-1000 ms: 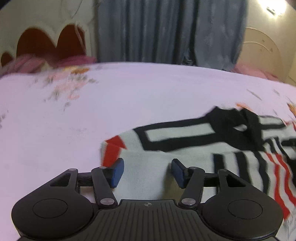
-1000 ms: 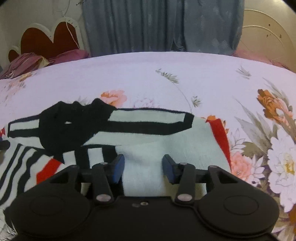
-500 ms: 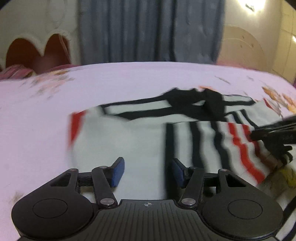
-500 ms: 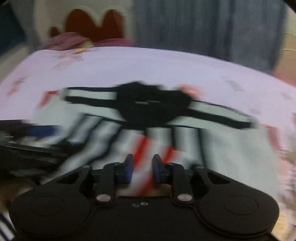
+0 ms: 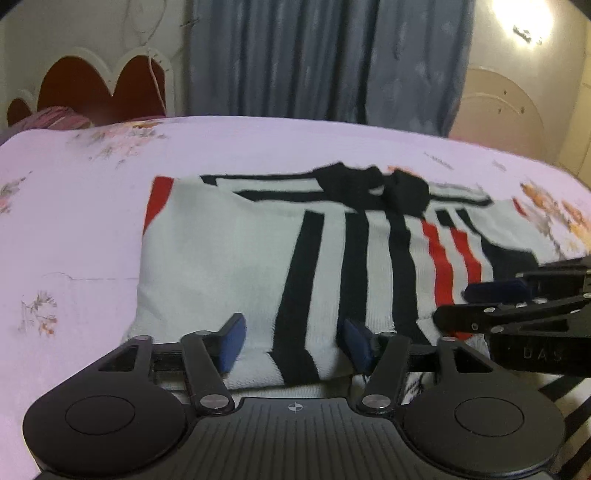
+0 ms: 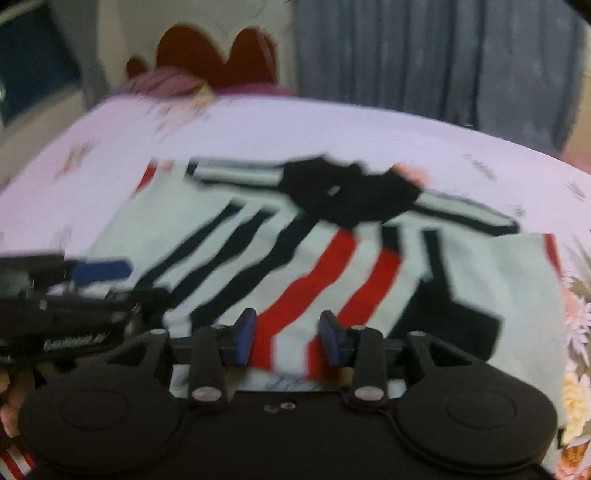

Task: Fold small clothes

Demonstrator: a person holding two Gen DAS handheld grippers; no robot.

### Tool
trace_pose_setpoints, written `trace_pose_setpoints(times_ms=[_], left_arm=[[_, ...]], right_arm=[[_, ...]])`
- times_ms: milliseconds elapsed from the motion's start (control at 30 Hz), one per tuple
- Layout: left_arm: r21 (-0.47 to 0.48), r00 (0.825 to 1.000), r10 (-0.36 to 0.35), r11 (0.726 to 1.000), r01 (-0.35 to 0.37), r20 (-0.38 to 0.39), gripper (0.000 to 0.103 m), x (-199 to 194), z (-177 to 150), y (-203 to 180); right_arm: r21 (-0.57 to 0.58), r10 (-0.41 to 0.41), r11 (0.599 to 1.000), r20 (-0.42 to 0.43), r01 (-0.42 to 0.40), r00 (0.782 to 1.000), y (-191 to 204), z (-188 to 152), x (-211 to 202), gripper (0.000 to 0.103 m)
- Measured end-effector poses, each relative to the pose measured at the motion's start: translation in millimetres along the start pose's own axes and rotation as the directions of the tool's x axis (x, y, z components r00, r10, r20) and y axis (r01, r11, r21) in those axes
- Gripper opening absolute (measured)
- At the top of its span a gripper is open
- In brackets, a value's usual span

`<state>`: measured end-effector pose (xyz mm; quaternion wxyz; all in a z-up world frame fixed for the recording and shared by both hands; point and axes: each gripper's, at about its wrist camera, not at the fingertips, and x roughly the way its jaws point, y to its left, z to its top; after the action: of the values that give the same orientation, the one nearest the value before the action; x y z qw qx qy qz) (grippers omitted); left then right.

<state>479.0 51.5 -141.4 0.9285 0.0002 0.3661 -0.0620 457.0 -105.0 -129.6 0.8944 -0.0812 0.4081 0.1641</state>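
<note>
The right wrist picture is all blurry. The stripes on the sweater [image 6: 332, 266] look smeared there, and the flowers on the bed sheet [image 6: 258, 125] are just fuzzy spots. The words on the side of the left gripper [image 6: 110, 280] are too smudged to read.

In the left wrist picture, the near edge of the sweater [image 5: 221, 258] goes under the black body of the left gripper [image 5: 293, 341] and cannot be seen. The right gripper [image 5: 495, 291] is cut off by the right edge, so only its tips show. The red headboard [image 5: 96, 85] is partly hidden behind pink bedding [image 5: 59, 118]. The light [image 5: 524, 22] glares too bright to see its shape.
</note>
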Motion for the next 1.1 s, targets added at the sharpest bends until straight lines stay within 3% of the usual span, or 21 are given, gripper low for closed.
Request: trace_pose_setpoints(times_ms=[67,133,200,233,267,400,500,567,733,800,1100], left_arm=[[0.026,1.0,0.028,0.999,-0.029,0.009,0.062,-6,-5,5],[0.002,1.0,0.016,1.0,-0.016,0.019,0.061,-14,-13,23],[0.01,1.0,-0.004,1.0,0.003,0.022,0.061,-19,-19,29],[0.036,1.0,0.009,0.999,-0.01,0.023,0.061,-19,-19,25],[0.044,1.0,0.021,0.999,-0.022,0.021,0.061,-18,-17,22],[-0.009,0.996,0.046,0.999,-0.045,0.073,0.062,-27,-8,23],[-0.024,0.999,0.05,0.998,-0.05,0.018,0.062,-12,-10,33],[-0.023,0.999,0.049,0.999,-0.049,0.006,0.062,-11,-5,34],[-0.005,0.998,0.064,0.998,-0.064,0.006,0.062,-10,-6,31],[0.002,0.998,0.07,0.998,-0.07,0.008,0.062,-9,-7,30],[0.005,0.999,0.052,0.999,-0.052,0.009,0.062,-8,-8,32]], right_arm=[[-0.007,-0.043,0.999,0.01,0.043,0.999,-7,-4,-2,0.036],[0.057,-0.162,0.985,0.007,0.162,0.987,-35,-7,-11,0.036],[0.134,-0.228,0.964,-0.016,0.228,0.973,-68,-15,-15,0.037],[0.176,-0.212,0.961,-0.031,0.214,0.977,-84,-19,-17,0.045],[0.217,-0.182,0.958,-0.041,0.187,0.982,-95,-20,-18,0.046],[0.222,-0.19,0.957,-0.004,0.186,0.982,-89,-10,-30,0.04],[0.196,-0.152,0.97,0.01,0.147,0.988,-79,-8,-27,0.039],[0.164,-0.173,0.97,-0.041,0.178,0.984,-75,-15,-15,0.04],[0.199,-0.162,0.968,0.013,0.156,0.987,-72,-10,-28,0.04],[0.186,-0.177,0.966,-0.029,0.179,0.984,-71,-14,-17,0.04],[0.187,-0.201,0.961,-0.028,0.203,0.979,-68,-14,-15,0.041]])
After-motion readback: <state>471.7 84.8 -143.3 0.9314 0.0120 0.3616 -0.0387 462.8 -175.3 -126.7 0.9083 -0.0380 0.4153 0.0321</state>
